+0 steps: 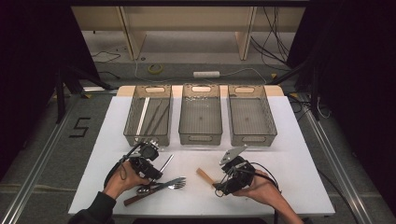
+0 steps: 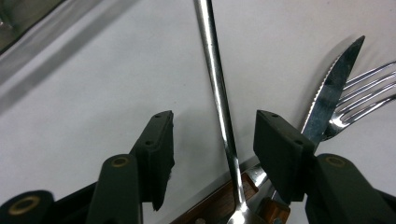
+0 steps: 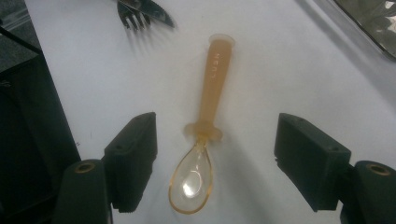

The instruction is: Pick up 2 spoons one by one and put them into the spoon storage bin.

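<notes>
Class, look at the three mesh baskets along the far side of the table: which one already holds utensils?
The left basket: long thin utensils lie inside it. The middle basket and right basket show nothing but bare mesh floors.

Three wire mesh baskets sit in a row at the far edge of the white desk [image 1: 289, 140]. The left basket [image 1: 148, 115] has a few long thin utensils lying in it, one pale and a couple darker. The middle basket [image 1: 201, 114] and right basket [image 1: 250, 116] look pretty much bare. Past the desk, on the floor, there's a roll of yellow tape [image 1: 156, 68], a white power strip [image 1: 206, 74] and loose cables. A "5" [image 1: 80, 127] is marked on the floor to the left.
</notes>
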Demonstrator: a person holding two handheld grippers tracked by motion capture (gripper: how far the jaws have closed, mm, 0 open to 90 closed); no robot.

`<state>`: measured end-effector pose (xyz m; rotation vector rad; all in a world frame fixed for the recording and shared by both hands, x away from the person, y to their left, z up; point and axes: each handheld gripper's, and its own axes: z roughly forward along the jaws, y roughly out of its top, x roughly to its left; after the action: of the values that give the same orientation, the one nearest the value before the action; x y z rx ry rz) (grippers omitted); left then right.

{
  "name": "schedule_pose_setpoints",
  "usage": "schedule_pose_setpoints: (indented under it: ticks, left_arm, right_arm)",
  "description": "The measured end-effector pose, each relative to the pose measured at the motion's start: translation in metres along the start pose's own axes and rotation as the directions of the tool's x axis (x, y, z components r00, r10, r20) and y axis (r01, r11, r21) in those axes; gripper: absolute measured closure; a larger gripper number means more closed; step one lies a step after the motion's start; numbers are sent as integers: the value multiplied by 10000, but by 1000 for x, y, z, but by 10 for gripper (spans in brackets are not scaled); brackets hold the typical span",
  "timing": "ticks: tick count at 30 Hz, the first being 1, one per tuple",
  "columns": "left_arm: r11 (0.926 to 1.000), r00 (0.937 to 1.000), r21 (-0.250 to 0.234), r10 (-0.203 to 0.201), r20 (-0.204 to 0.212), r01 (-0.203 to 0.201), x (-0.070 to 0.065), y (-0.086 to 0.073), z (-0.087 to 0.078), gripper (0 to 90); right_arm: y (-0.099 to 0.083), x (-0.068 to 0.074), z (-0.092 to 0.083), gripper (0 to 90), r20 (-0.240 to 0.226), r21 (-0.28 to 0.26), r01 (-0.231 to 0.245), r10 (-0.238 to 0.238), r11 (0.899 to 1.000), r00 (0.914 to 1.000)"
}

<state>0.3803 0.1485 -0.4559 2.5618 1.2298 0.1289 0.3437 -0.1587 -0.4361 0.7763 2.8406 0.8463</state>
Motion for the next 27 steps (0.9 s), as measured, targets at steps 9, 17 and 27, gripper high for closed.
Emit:
schedule_pose_setpoints:
  ticks: [9,17,27]
  left_arm:
    - [9998,10000,170,63,-74,-62,-1,0,4,565]
    - [9991,9998,363,214,-3,-213,-3,-1,7,632]
    - [9980,9992,507,379,-142,-371,-6,-2,6,701]
  right_arm:
    - [0,0,1,311,0,50,-24,24,10000,10000]
    - [0,1,1,314,48,99,36,-36,9999,10000]
    - [2,4,2,316,21,103,85,-86,9999,10000]
